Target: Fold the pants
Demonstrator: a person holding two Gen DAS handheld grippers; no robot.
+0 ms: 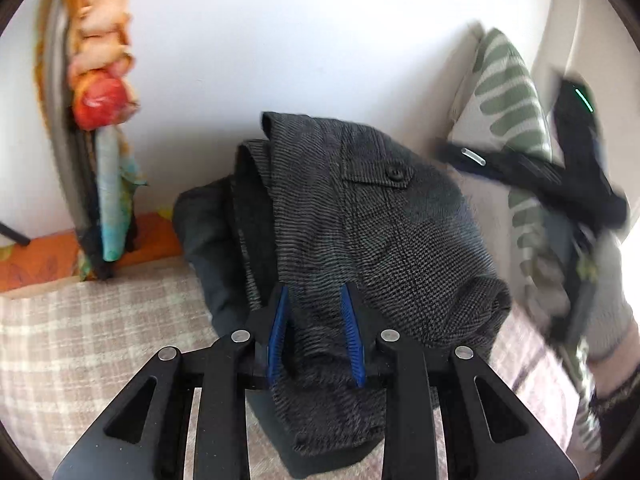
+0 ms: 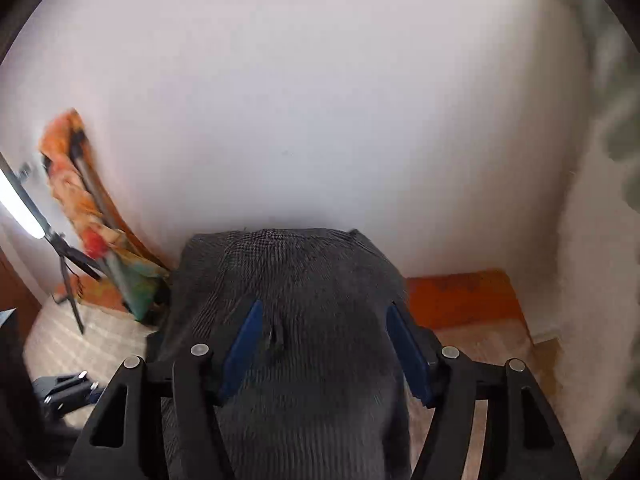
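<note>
The dark grey woven pants (image 1: 360, 220) are bunched and held up off the checked bed cover (image 1: 80, 332); a buttoned pocket flap (image 1: 394, 174) faces me. My left gripper (image 1: 316, 308) has its blue pads on a thick fold of the pants. In the right wrist view the pants (image 2: 288, 280) drape over and between the fingers of my right gripper (image 2: 324, 320), whose jaws stand wide with cloth filling the gap. The right gripper also shows blurred at the right of the left wrist view (image 1: 576, 184).
A white wall (image 1: 280, 40) stands close behind. A colourful cloth (image 1: 104, 92) hangs on a rack at the left. A green-patterned pillow (image 1: 508, 92) leans at the right. An orange sheet (image 2: 460, 296) edges the bed. A light stand (image 2: 36, 216) is at far left.
</note>
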